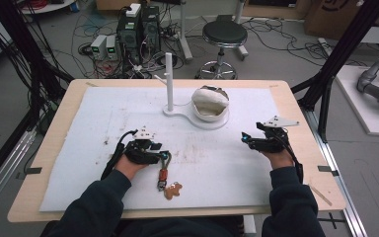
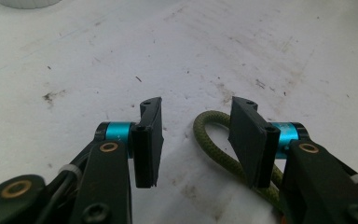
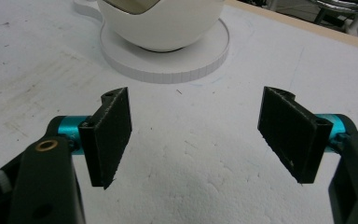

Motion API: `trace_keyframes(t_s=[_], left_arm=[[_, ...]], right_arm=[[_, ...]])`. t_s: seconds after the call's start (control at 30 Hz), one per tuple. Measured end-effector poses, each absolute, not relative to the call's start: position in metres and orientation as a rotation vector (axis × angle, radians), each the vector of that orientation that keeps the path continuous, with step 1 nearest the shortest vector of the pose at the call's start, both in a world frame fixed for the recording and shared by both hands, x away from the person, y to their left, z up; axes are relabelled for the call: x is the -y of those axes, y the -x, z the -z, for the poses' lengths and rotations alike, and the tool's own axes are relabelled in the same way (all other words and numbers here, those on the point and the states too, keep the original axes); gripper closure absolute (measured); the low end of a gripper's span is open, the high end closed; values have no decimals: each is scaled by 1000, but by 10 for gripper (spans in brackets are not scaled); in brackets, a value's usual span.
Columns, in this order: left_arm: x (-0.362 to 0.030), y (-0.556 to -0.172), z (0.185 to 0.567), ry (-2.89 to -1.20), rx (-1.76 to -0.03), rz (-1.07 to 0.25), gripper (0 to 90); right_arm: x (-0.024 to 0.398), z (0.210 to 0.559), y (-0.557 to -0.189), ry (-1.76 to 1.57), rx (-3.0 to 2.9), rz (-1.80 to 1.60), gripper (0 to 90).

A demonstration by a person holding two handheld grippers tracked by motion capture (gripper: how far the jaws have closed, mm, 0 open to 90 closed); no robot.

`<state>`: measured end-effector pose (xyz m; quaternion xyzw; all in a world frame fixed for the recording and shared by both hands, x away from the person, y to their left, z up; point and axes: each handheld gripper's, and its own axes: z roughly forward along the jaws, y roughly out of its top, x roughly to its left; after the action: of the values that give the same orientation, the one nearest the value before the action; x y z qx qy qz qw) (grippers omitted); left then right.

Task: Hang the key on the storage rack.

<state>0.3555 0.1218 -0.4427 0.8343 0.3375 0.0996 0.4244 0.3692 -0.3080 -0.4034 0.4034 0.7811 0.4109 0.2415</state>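
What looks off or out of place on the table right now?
The white mat is stained with brownish smudges and specks around its middle. The cup lies tipped on the stand's base instead of hanging from the post. The keychain's olive cord loop sits beside the left gripper, ungripped.

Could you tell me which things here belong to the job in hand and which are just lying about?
In the job:
- left gripper, fingers either side of one strand of the green cord loop
- keychain with brown bear charm

Lying about:
- white stand with post
- white bowl
- right gripper, open over bare mat
- stool
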Motion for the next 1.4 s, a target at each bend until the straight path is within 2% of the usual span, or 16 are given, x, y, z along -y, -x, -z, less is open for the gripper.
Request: trace_keyframes(t_s=[0.17, 0.2, 0.27, 0.37, 0.47, 0.6, 0.77, 0.93, 1.17, 1.4], left_arm=[[-113, -357, 446, -2124, -844, -310, 508], [-113, -356, 446, -2130, -835, -305, 532], [-112, -355, 447, -2162, -803, -312, 648], [-111, -353, 447, -2186, -764, -325, 768], [-108, -350, 446, -2209, -722, -368, 823], [-111, -351, 442, -2172, -721, -365, 834], [-125, -351, 424, -1995, -726, -332, 838], [-142, -352, 403, -1858, -714, -361, 839], [-155, -353, 377, -1770, -683, -464, 841], [-155, -359, 351, -1728, -657, -511, 842]], right_arm=[[308, 404, -369, -1105, -2141, -1125, 262], [308, 404, -369, -1109, -2141, -1124, 262], [309, 404, -369, -1108, -2137, -1126, 262], [309, 404, -369, -1105, -2139, -1127, 262], [309, 404, -369, -1108, -2136, -1128, 262], [310, 403, -369, -1109, -2131, -1126, 263], [310, 403, -369, -1111, -2125, -1133, 263], [310, 403, -369, -1115, -2124, -1134, 263], [310, 403, -368, -1116, -2120, -1132, 263], [312, 401, -368, -1129, -2099, -1162, 263]])
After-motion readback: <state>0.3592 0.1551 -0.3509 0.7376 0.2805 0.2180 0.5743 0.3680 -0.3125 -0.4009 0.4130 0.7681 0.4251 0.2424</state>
